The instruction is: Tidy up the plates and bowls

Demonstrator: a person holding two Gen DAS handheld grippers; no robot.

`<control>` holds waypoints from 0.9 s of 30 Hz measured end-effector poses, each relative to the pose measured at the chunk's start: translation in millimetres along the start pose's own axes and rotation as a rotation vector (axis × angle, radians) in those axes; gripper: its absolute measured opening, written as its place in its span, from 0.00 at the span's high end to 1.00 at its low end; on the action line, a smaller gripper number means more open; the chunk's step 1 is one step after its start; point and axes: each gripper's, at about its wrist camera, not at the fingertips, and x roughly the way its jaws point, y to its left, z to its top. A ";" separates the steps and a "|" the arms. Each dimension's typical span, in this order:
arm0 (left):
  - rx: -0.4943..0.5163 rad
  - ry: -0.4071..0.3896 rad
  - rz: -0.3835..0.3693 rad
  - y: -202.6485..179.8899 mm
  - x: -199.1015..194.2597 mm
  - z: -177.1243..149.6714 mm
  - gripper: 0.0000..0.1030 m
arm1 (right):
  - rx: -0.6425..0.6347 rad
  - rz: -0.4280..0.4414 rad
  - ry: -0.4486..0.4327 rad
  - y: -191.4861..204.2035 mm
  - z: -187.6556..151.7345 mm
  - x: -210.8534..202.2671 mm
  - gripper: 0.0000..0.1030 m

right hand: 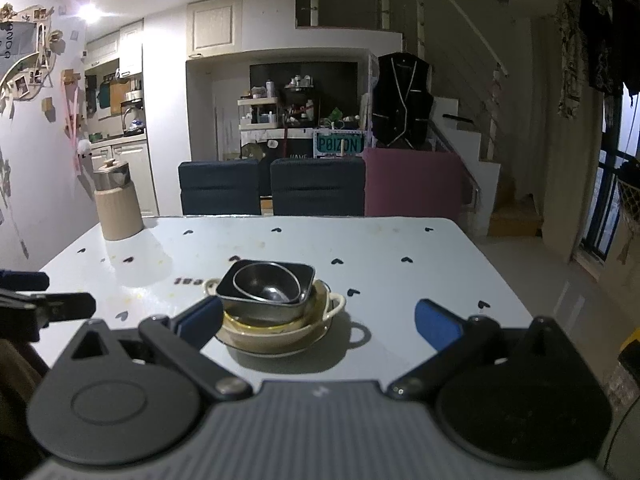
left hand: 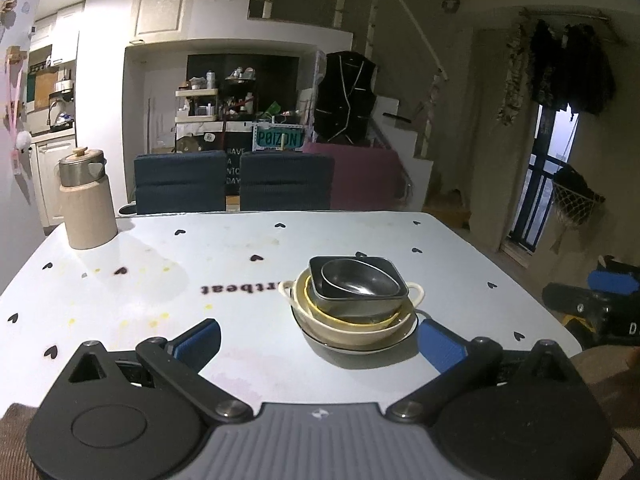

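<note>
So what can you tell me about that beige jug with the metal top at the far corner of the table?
The beige jug stands upright near the table's far left corner, close to the wall. Its body is a matte, cream-coloured cylinder; above it sits a shiny metal collar with a pouring spout, capped by a lid with a pale, wooden-looking knob. The lid is on. Nothing touches the jug except the tabletop, and it stands well apart from the stacked dishes.

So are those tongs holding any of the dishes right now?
No. Both the left tongs and right tongs are open and empty; the stack sits untouched.
</note>
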 end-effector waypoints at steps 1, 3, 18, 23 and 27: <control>-0.003 -0.002 0.000 0.6 -0.7 -0.9 0.00 | -0.002 -0.002 0.003 0.3 -2.2 -1.2 0.00; -0.003 -0.003 -0.003 0.6 -1.4 -2.4 0.00 | -0.005 -0.004 0.013 -1.8 -3.9 -1.1 0.00; 0.020 0.002 -0.027 -2.1 -0.7 -9.2 0.00 | -0.016 0.008 0.041 -8.6 -9.4 1.6 0.00; 0.023 0.009 -0.027 -1.8 -0.4 -10.3 0.00 | -0.013 0.018 0.045 -8.6 -9.2 1.6 0.00; 0.021 0.014 -0.033 -2.0 -0.4 -10.4 0.00 | -0.012 0.017 0.044 -9.2 -10.6 1.7 0.00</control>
